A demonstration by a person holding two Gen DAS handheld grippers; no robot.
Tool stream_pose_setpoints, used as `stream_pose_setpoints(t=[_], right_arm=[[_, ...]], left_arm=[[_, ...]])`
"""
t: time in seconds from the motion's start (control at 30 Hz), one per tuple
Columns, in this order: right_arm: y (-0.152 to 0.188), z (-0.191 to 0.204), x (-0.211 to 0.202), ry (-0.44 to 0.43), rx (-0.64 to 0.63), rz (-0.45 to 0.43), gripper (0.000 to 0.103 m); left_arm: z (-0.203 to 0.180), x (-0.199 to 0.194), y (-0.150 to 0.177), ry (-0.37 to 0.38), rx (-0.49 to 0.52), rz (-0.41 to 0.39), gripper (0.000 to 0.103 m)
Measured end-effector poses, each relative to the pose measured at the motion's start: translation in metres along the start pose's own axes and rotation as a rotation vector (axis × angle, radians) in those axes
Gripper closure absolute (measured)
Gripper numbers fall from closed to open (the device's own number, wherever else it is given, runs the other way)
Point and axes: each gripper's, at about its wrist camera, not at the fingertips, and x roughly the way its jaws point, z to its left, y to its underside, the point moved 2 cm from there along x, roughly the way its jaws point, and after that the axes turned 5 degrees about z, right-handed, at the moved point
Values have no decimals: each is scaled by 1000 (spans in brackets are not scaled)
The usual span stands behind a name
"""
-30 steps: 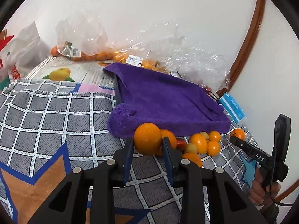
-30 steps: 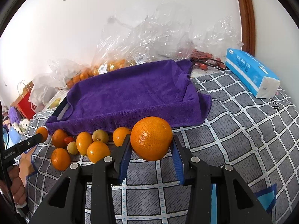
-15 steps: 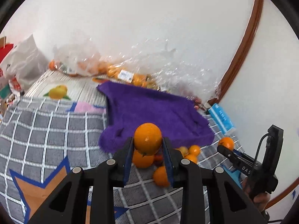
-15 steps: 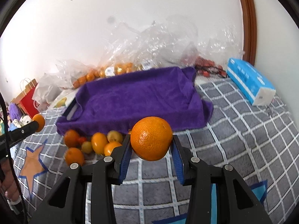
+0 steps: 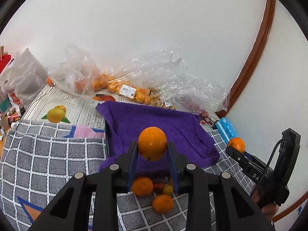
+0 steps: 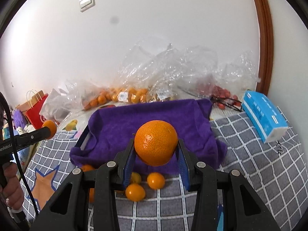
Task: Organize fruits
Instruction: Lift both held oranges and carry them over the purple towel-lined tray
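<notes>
My left gripper [image 5: 152, 152] is shut on an orange [image 5: 152, 143] and holds it in the air above the near edge of a tray lined with a purple towel [image 5: 154, 123]. My right gripper [image 6: 155, 155] is shut on a larger orange [image 6: 156, 142], also raised in front of the purple towel [image 6: 146, 123]. Several small oranges and other small fruits [image 5: 154, 192] lie on the checked blanket just before the tray; they also show in the right wrist view [image 6: 142, 184]. The right gripper and its orange [image 5: 235, 144] show at the right of the left wrist view.
Clear plastic bags of oranges [image 5: 123, 88] and red fruit [image 6: 221, 94] lie against the wall behind the tray. A blue tissue pack [image 6: 263, 121] lies right of the tray. Shopping bags [image 6: 36, 107] stand at the far left. The grey checked blanket [image 5: 48, 154] covers the surface.
Both grippers have risen with their oranges, so the tray and the loose fruits now look lower and farther. The loose fruits have not moved.
</notes>
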Motion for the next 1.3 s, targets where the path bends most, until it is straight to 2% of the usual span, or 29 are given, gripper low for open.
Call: stream_pose_setpoints(t=[0.27,0.43,0.67,1.0,1.3], right_arm=[[-11,-4,12,-1,-2,-14,62],[-19,-5,31,13,-13,-10,62],[-36,-4,59,14,-30,-9,62],[-28,-14,102,28,-10,53,62],[-25,-25,120,52,4,84,62]], left_arm=[[-6,26,-16,12,-16,5,74],[-9,50,-24,-14,8,23,74],[2,82,-37,-6,-24,39,74],[17,114,-23,-6,-50,96,74],[21,129,-19,-26,-46,119,74]])
